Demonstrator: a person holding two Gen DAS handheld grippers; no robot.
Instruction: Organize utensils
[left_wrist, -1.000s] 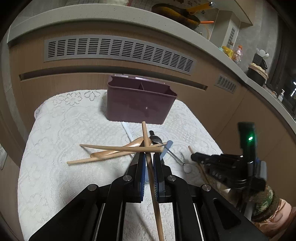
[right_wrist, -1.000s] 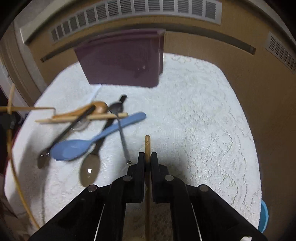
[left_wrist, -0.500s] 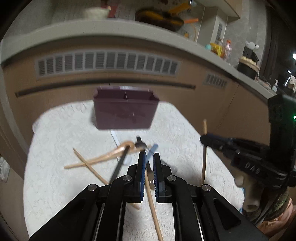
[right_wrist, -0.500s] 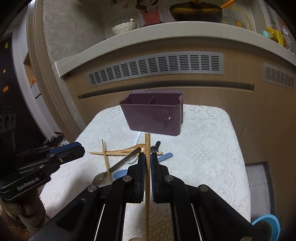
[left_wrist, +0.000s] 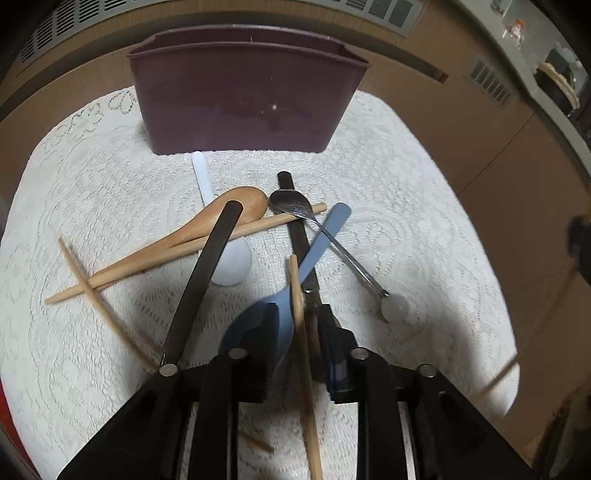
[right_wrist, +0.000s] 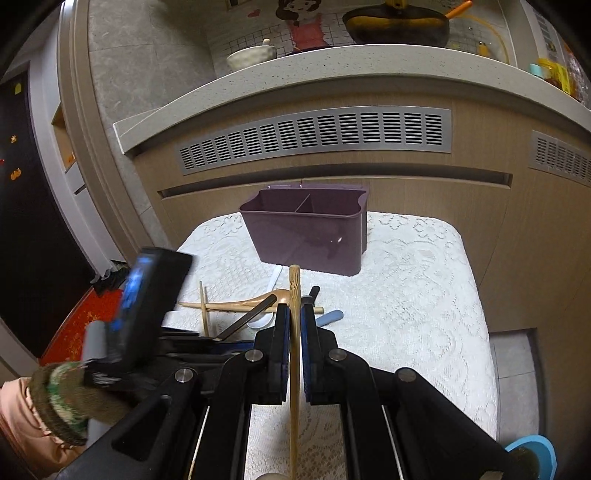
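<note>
A purple divided caddy (left_wrist: 240, 96) stands at the back of the lace-covered table. In front of it lies a pile: a wooden spoon (left_wrist: 221, 218), a metal spoon (left_wrist: 291, 205), a blue spoon (left_wrist: 321, 236), a white spoon (left_wrist: 231, 262), two black-handled utensils (left_wrist: 210, 266) and loose chopsticks (left_wrist: 177, 254). My left gripper (left_wrist: 297, 314) hangs low over the pile with its jaws opening. A chopstick (left_wrist: 301, 332) stands loose between them, touching neither pad. My right gripper (right_wrist: 294, 310) is shut on another chopstick (right_wrist: 294, 288), held higher and pointing toward the caddy (right_wrist: 306, 232).
The white lace cloth (left_wrist: 406, 206) drops off at rounded edges. A wooden cabinet front with vent grilles (right_wrist: 317, 140) rises right behind the caddy. The left tool's body (right_wrist: 147, 295) and a gloved hand (right_wrist: 59, 398) fill the right view's lower left. A blue round object (right_wrist: 535, 450) sits low right.
My left gripper dropped down and forward onto the pile, and its jaws parted around the chopstick. My right gripper first rose with its chopstick, then stayed still.
</note>
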